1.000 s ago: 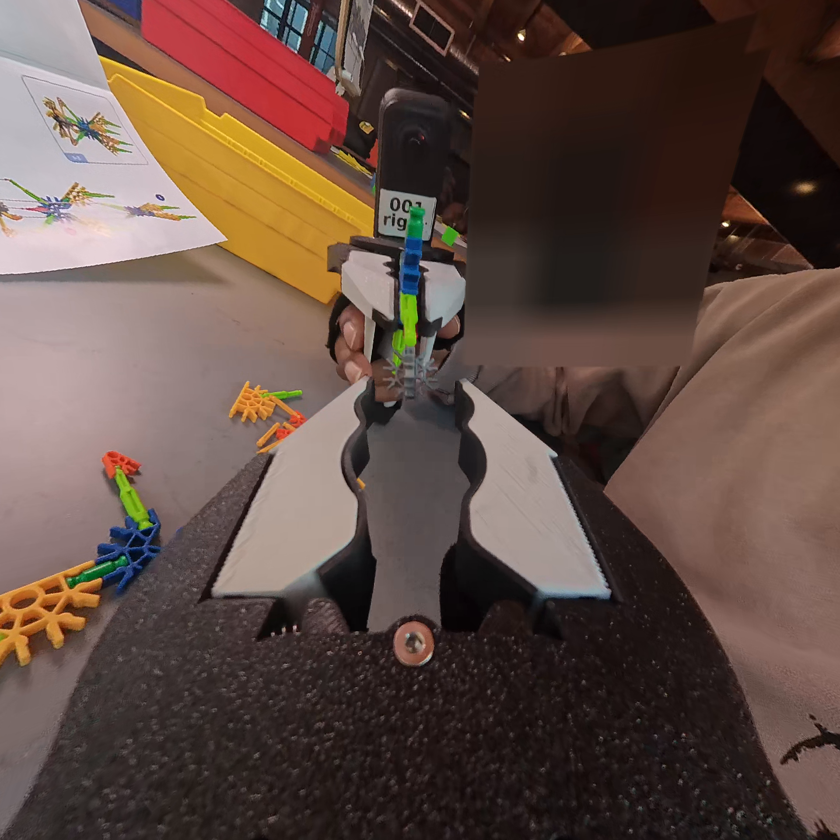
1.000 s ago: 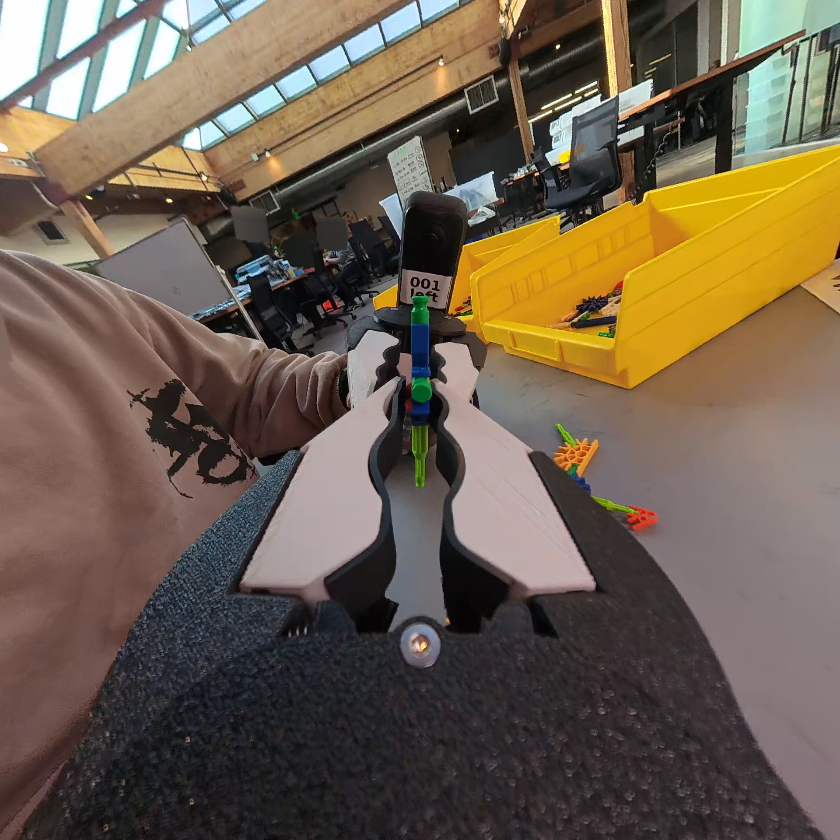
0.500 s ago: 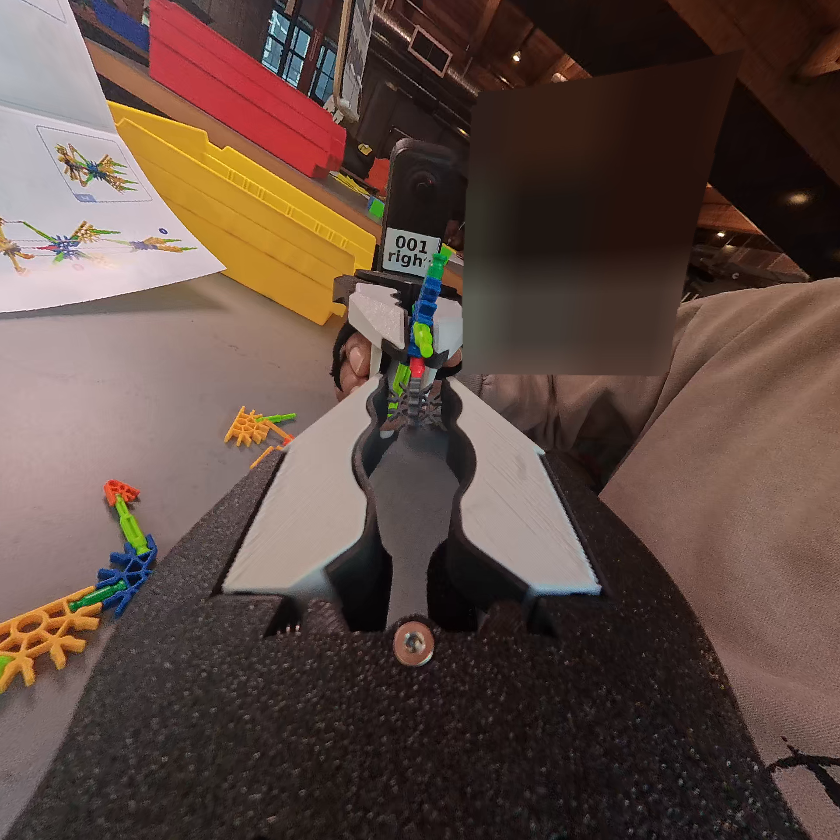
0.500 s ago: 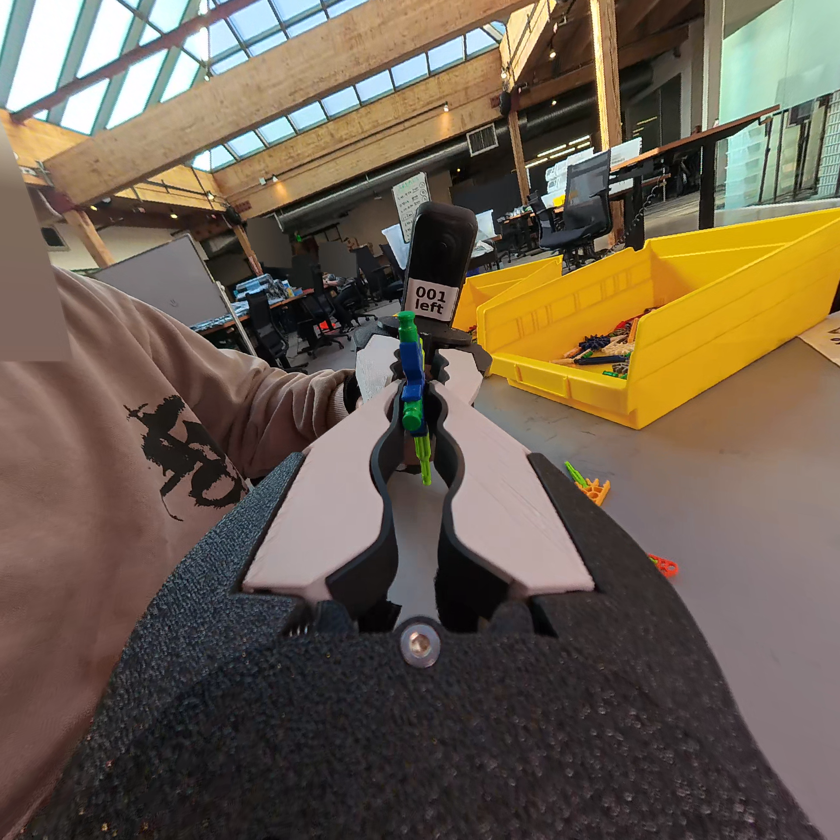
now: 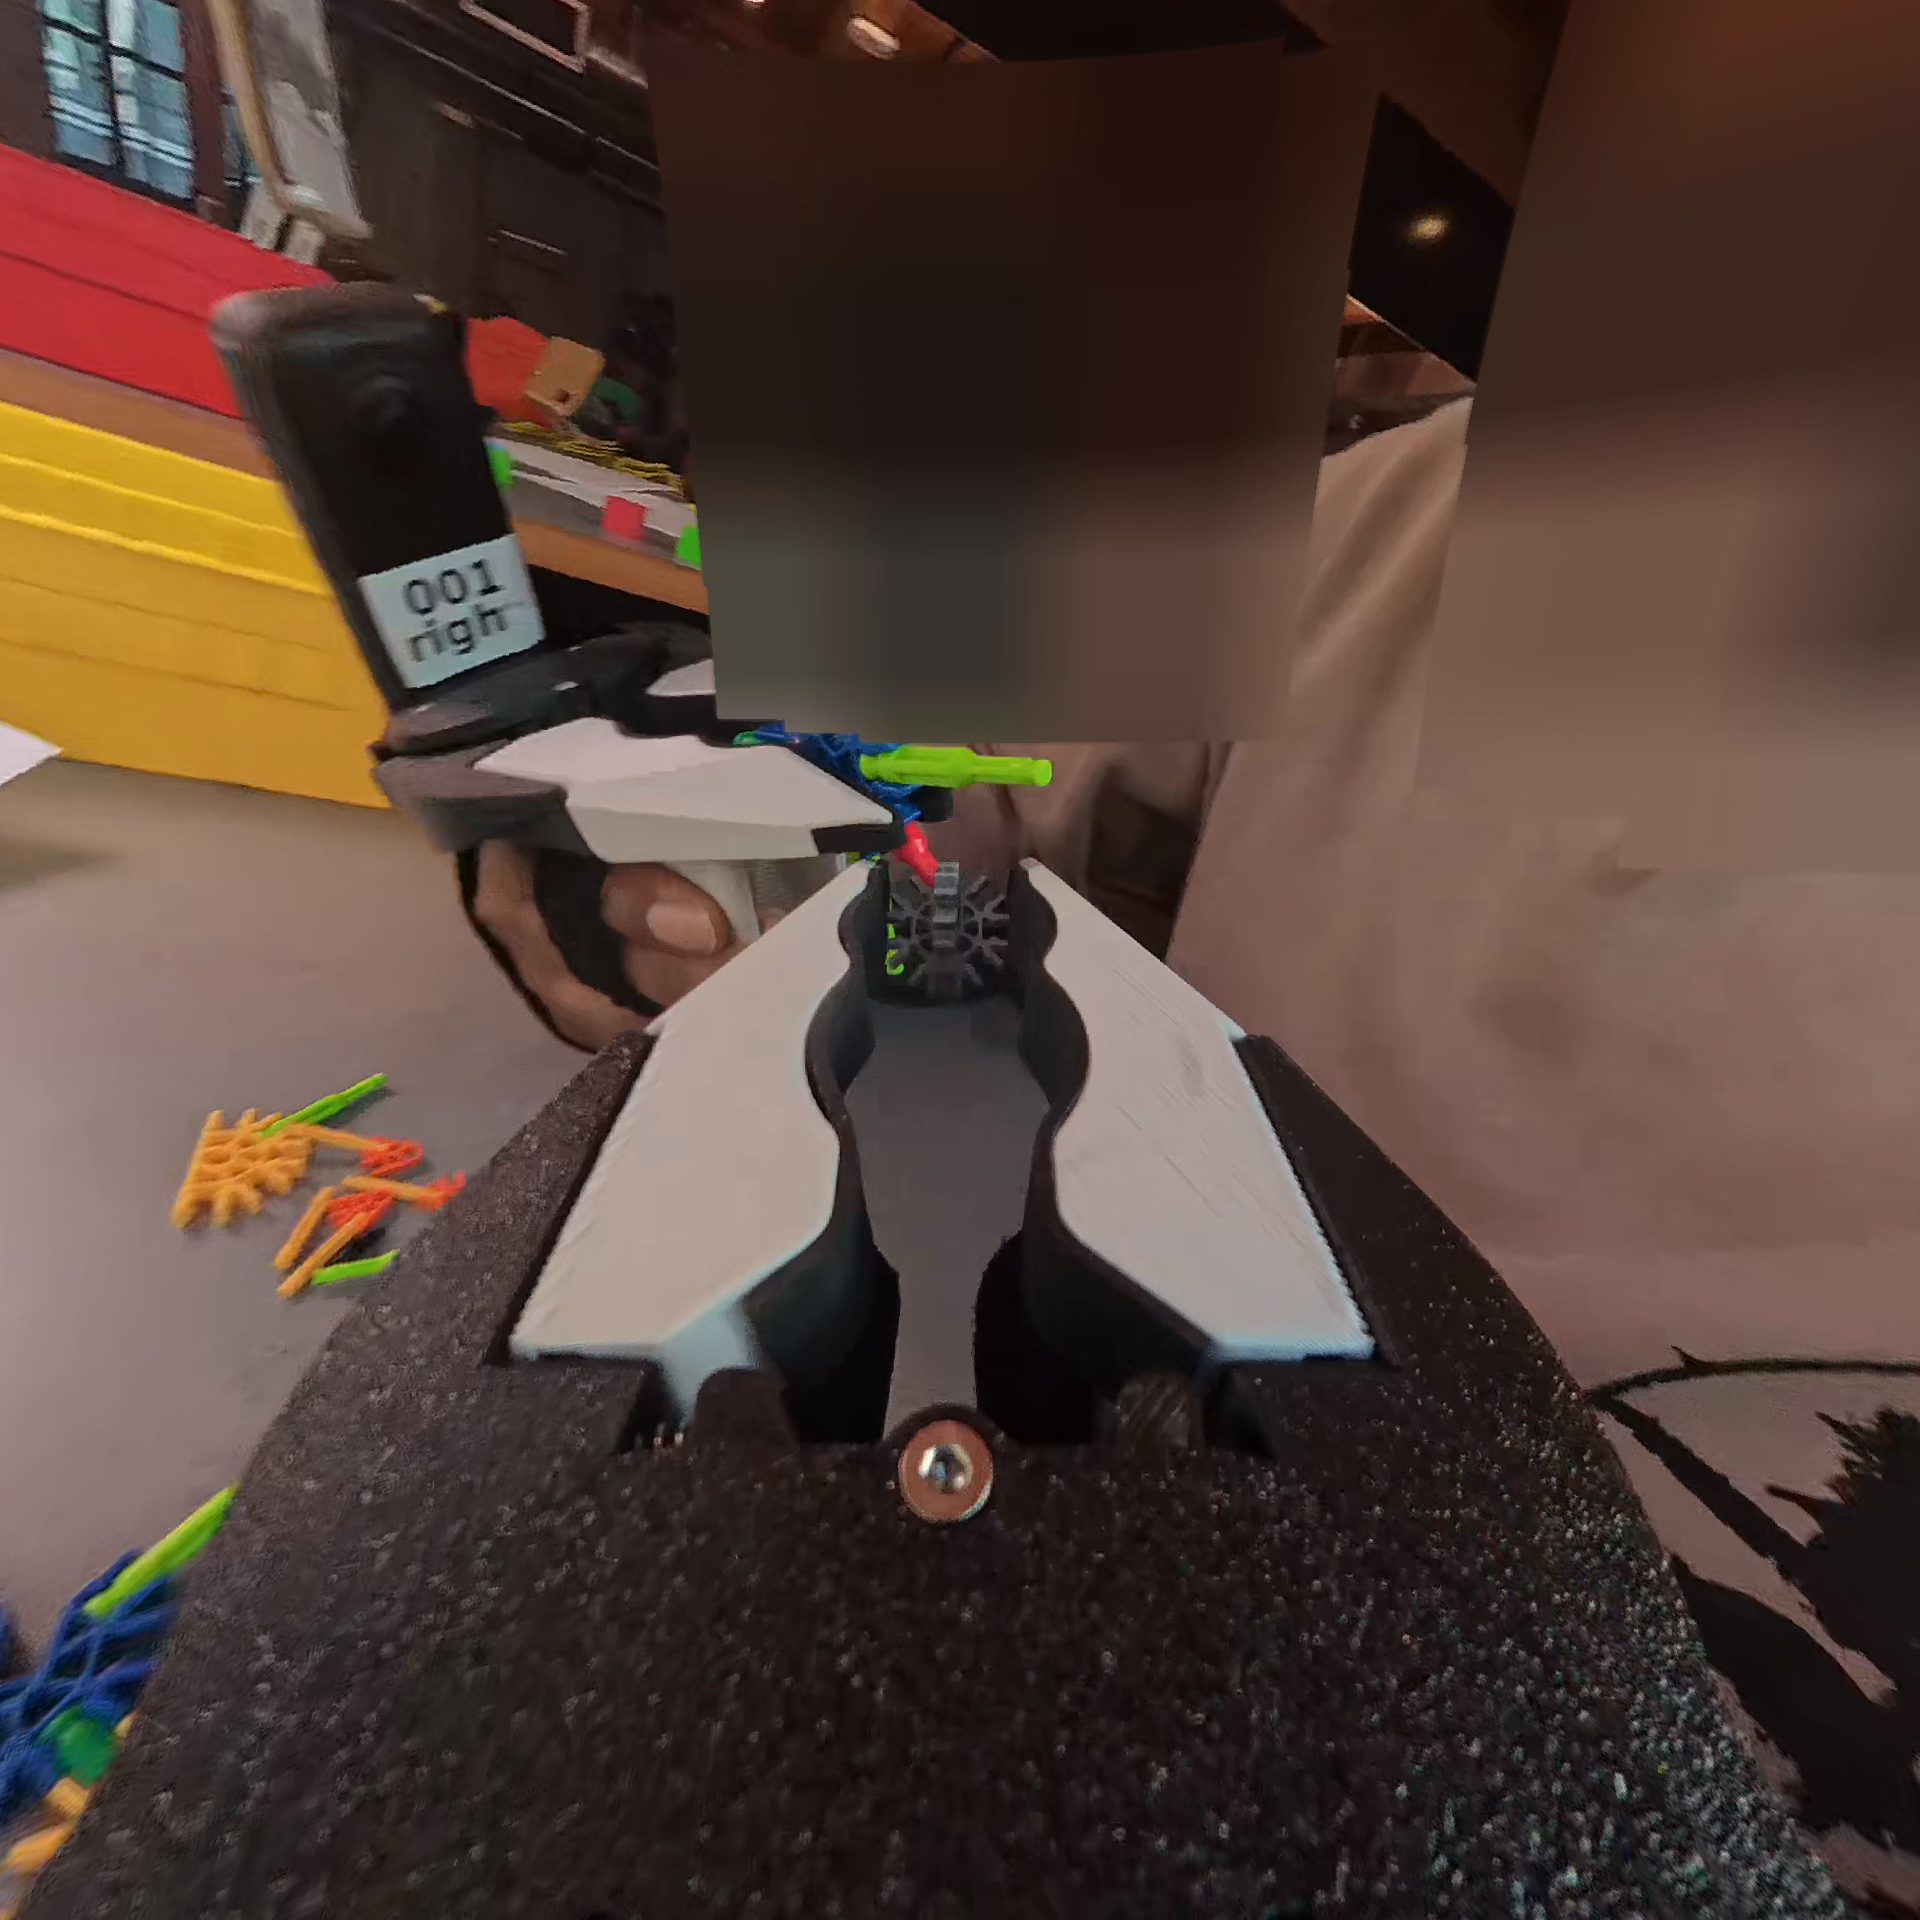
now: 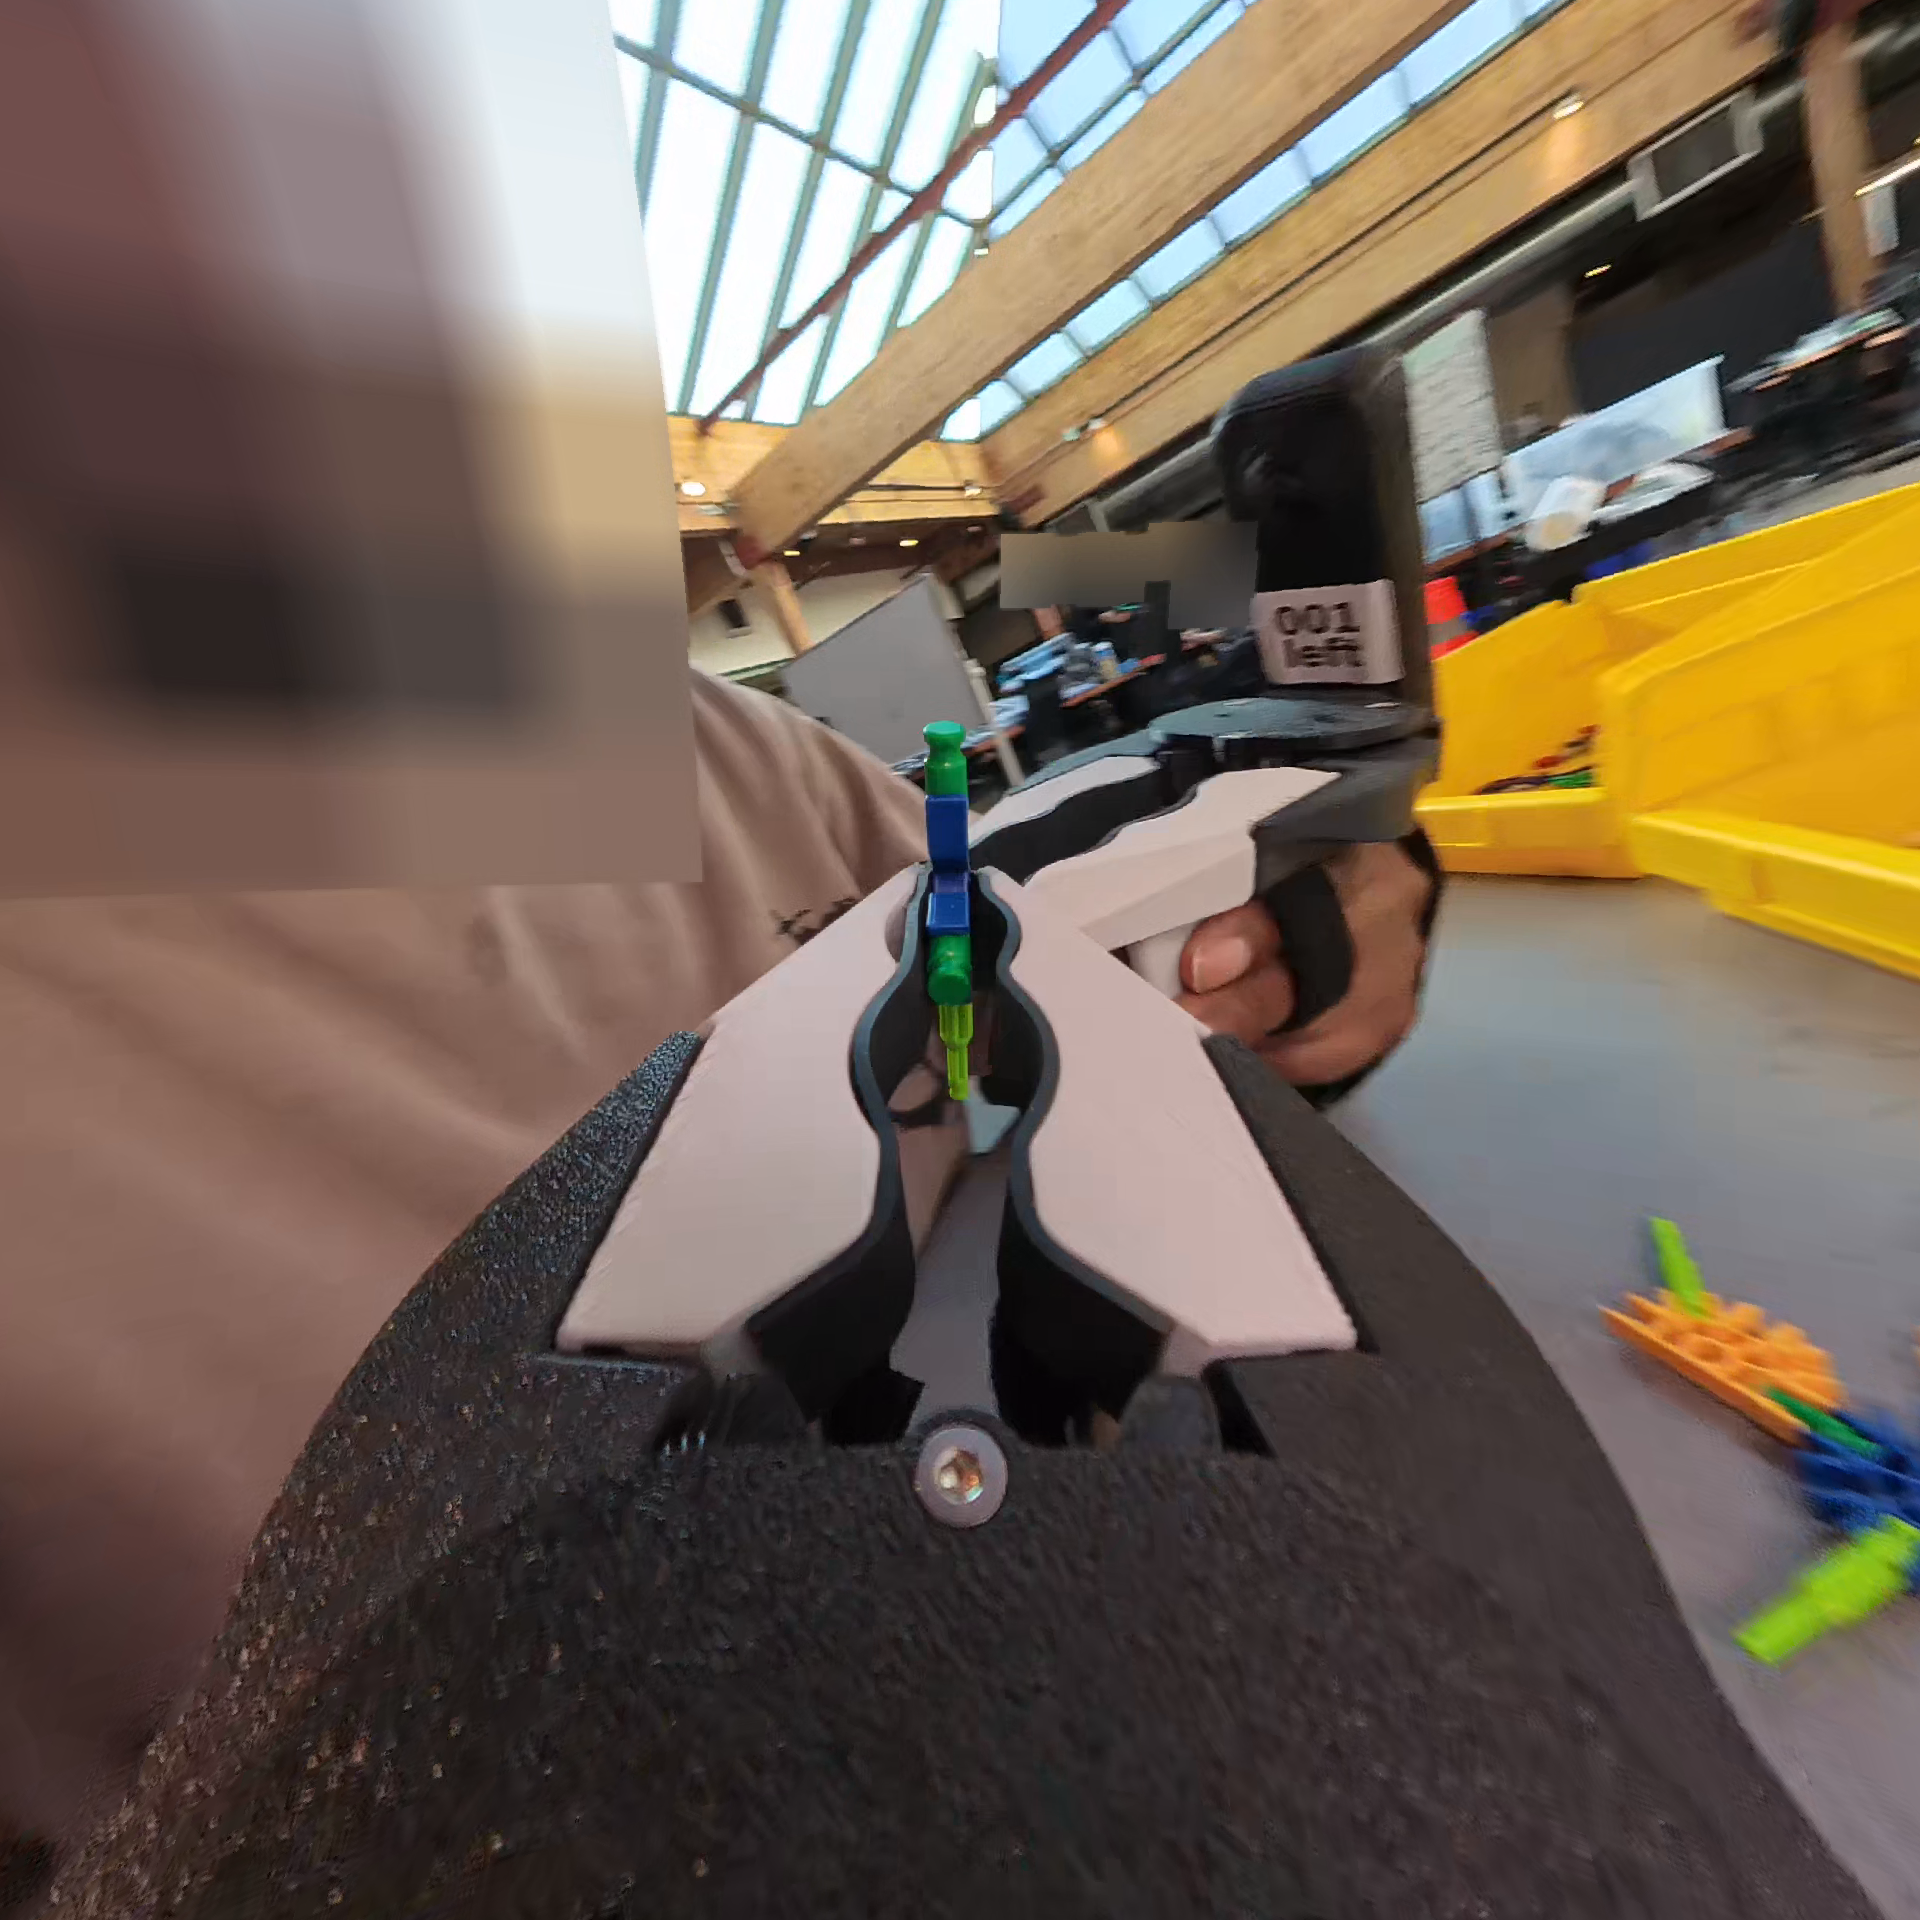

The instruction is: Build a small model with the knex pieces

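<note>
My left gripper (image 5: 945, 883) is shut on a grey snowflake-shaped connector (image 5: 948, 930), held at its tips above the table. My right gripper (image 6: 948, 878) is shut on a small assembly of a blue connector and green rods (image 6: 948, 904), which stands upright between its fingers. In the left wrist view the right gripper (image 5: 883, 821) comes in from the left. Its assembly (image 5: 956, 771) lies sideways there, with a red piece (image 5: 916, 852) touching or almost touching the grey connector. The left gripper body (image 6: 1174, 831) shows at the right of the right wrist view, crossing just behind my right fingertips.
Loose orange, red and green pieces (image 5: 301, 1174) lie on the grey table (image 5: 208, 935) to the left, and a blue and green cluster (image 5: 73, 1683) lies nearer. Yellow bins (image 6: 1714, 769) stand at the table's far side, red bins (image 5: 104, 270) behind. A person's beige sleeve (image 6: 312, 1091) is close by. Both grippers' tips are close together, under 4 cm apart.
The grippers no longer face each other head on; the right one now comes in across the left one's tips. The assembly has turned sideways in the left view and sits closer to the grey connector.
</note>
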The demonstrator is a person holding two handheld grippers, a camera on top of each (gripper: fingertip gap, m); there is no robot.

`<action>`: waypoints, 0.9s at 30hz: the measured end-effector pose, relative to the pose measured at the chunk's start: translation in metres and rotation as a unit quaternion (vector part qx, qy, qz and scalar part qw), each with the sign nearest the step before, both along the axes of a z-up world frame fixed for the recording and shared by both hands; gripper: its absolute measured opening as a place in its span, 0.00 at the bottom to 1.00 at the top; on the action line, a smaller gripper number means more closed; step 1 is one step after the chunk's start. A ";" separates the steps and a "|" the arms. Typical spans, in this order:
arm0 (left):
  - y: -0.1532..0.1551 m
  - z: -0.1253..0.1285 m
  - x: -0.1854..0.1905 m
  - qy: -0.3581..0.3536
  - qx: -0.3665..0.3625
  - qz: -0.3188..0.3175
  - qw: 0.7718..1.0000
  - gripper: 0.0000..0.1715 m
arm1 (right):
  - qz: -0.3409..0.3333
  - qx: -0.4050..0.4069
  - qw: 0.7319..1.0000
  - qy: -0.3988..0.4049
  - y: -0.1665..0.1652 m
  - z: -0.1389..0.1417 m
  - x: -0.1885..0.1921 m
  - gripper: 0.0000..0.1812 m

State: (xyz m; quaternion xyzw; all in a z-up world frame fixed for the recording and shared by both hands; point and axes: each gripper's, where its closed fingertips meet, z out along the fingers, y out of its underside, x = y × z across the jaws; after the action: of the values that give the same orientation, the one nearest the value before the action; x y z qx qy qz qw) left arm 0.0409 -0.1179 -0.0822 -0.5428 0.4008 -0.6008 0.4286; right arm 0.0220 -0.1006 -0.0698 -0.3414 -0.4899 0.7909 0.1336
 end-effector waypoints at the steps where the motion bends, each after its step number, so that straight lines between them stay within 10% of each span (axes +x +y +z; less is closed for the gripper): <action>1: -0.013 0.001 0.003 -0.008 0.006 -0.037 0.999 0.13 | 0.043 -0.023 0.999 0.002 -0.012 0.001 0.004 0.01; 8: -0.039 -0.004 0.011 -0.020 0.007 -0.122 0.992 0.13 | 0.170 -0.088 0.981 0.003 -0.039 0.000 0.016 0.01; 15: 0.031 -0.061 -0.007 0.159 0.029 0.084 0.983 0.14 | -0.092 0.059 0.993 -0.044 0.038 -0.020 0.000 0.02; 23: 0.079 -0.122 -0.039 0.374 0.118 0.232 0.890 0.14 | -0.299 0.436 0.815 -0.239 0.121 -0.114 0.010 0.02; 27: 0.080 -0.133 -0.038 0.391 0.120 0.228 0.883 0.14 | -0.377 0.524 0.709 -0.284 0.163 -0.132 0.020 0.02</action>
State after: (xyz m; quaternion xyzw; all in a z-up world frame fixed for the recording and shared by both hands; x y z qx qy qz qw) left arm 0.0033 -0.0384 -0.2149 -0.7549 0.4697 -0.1724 0.4240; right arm 0.0419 0.0621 -0.2020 -0.5812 -0.6712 0.1571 0.4324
